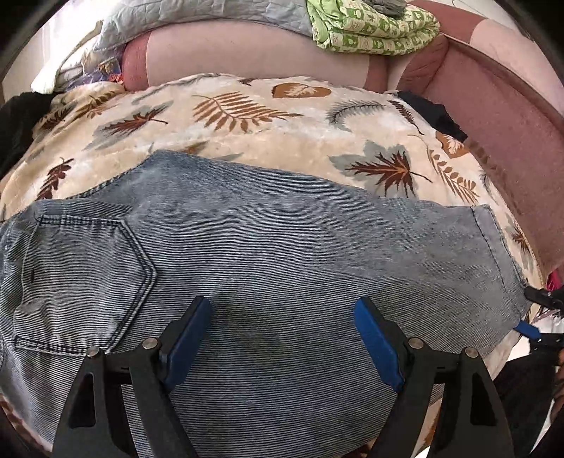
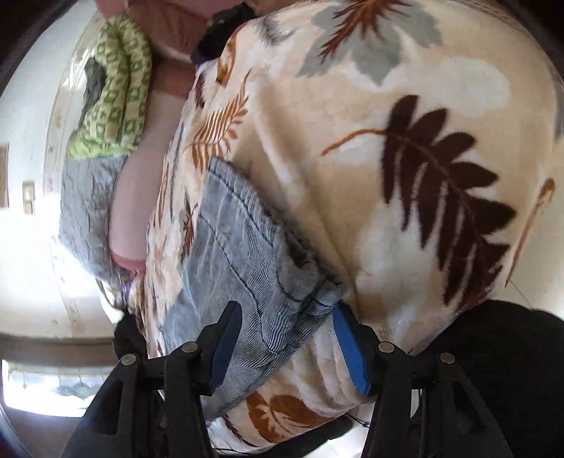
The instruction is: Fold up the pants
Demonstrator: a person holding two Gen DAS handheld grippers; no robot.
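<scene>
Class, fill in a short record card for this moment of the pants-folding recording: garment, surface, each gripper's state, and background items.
garment: blue denim jeans, spread flat, back pocket facing up
surface: cream leaf-print blanket
left gripper: open, over the middle of the jeans
right gripper: open, at the hem end of the jeans
background: green patterned quilt; grey quilted cover; pink sofa

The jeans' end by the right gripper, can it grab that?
Probably yes. The right gripper is open, its fingers either side of the jeans' hem on the leaf blanket, and nothing lies between them.
</scene>
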